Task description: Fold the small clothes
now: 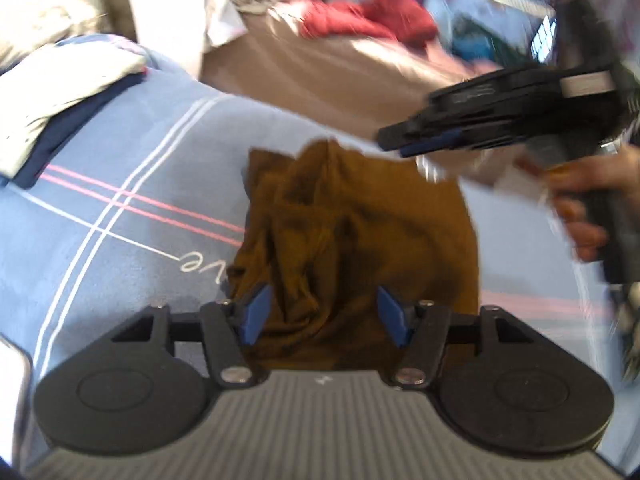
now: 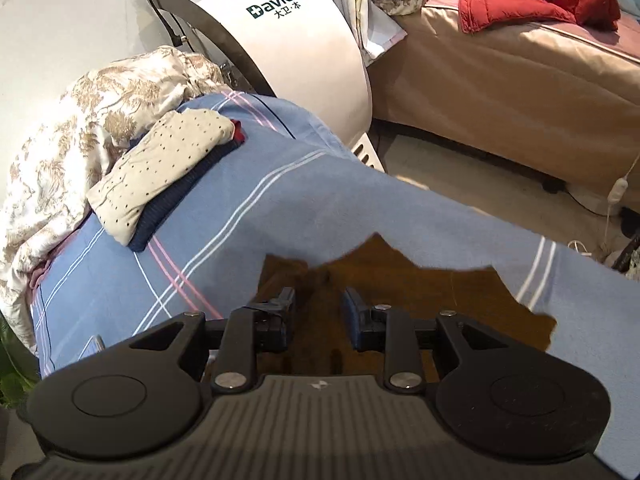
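Observation:
A small brown garment (image 1: 360, 232) lies crumpled on a blue striped blanket (image 1: 120, 168); it also shows in the right wrist view (image 2: 420, 284). My left gripper (image 1: 325, 312) is open, its blue pads on either side of the garment's near bunched edge. My right gripper (image 2: 318, 304) is open with a narrower gap, low over the garment. In the left wrist view the right gripper (image 1: 400, 142) appears blurred above the garment's far right corner, held by a hand (image 1: 588, 200).
A folded stack, a dotted cream cloth (image 2: 160, 172) on a navy one (image 2: 180, 196), lies at the blanket's far left. A floral quilt (image 2: 60, 140), a white machine (image 2: 288, 48) and a tan bed (image 2: 500, 80) with red clothing (image 2: 520, 0) stand beyond.

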The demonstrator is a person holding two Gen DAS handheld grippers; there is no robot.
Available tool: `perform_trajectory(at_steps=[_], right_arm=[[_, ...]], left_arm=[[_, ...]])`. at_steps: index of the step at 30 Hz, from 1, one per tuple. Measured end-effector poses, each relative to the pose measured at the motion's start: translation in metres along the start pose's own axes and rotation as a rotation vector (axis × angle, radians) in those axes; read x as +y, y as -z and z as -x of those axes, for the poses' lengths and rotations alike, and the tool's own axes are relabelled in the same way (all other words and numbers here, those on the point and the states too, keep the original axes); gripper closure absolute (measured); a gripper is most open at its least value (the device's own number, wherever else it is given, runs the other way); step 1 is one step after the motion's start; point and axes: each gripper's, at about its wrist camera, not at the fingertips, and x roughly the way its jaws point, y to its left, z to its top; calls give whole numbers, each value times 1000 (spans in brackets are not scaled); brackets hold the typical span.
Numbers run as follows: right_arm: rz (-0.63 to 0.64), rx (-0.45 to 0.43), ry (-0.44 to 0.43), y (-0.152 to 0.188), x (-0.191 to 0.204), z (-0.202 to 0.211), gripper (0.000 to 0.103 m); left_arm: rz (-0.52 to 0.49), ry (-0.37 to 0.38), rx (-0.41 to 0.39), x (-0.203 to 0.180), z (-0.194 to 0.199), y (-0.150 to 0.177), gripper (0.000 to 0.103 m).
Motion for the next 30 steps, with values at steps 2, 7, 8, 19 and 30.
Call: perform_trajectory(at_steps=[2,7,8,19,30], right_arm=[[-39,19,1,18,-13,11,56],[-145,14,-3,49,-36,27,55],[-157,15,-2,52,-36,28,55],[-193,6,57,75,-28,21,37],[-260,-78,118,87,-37,36,0]], left_arm=[[-37,-16,22,6,-3,0,56],[-130,7,81,19,-7,-5,56],[-158,12,91,17,-9,-7,56],[-64,40,235,38,-40,-8,99],[264,103,113,89,4,10,20]])
